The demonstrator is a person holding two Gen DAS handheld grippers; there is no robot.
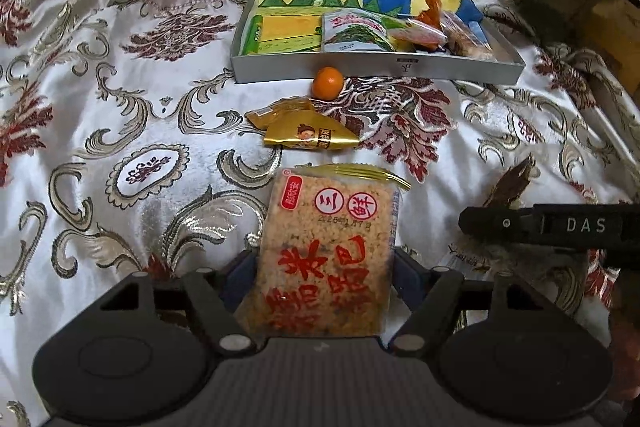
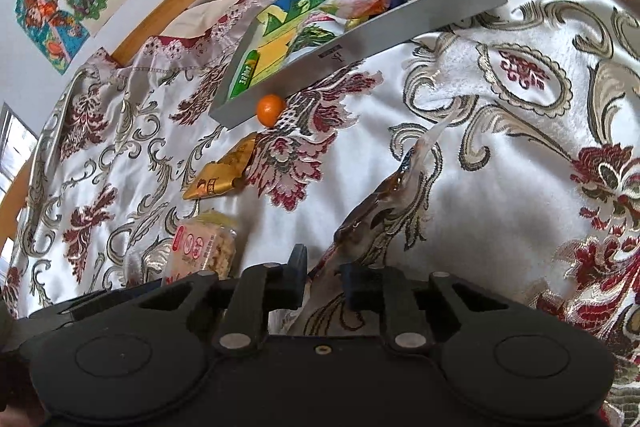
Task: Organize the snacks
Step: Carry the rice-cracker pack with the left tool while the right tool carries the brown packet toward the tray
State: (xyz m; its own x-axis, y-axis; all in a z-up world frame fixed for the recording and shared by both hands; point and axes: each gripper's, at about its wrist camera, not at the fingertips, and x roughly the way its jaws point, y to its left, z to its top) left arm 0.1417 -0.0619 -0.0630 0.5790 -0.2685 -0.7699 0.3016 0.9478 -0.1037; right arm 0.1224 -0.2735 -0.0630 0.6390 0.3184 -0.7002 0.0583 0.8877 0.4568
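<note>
My left gripper [image 1: 326,259] clamps the rice cracker pack [image 1: 326,255], held just above the bedspread [image 1: 120,67]. My right gripper [image 2: 323,277] is closed on a clear-wrapped brown snack [image 2: 380,203]. Ahead, the gold packet [image 1: 304,131] and orange [image 1: 328,81] lie just before the grey tray [image 1: 360,69] of snacks.

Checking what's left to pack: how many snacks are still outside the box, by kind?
Orange fruit: 1
Gold packet: 1
Rice-crisp packet: 1
Clear packet of brown snack: 1
Total: 4
</note>
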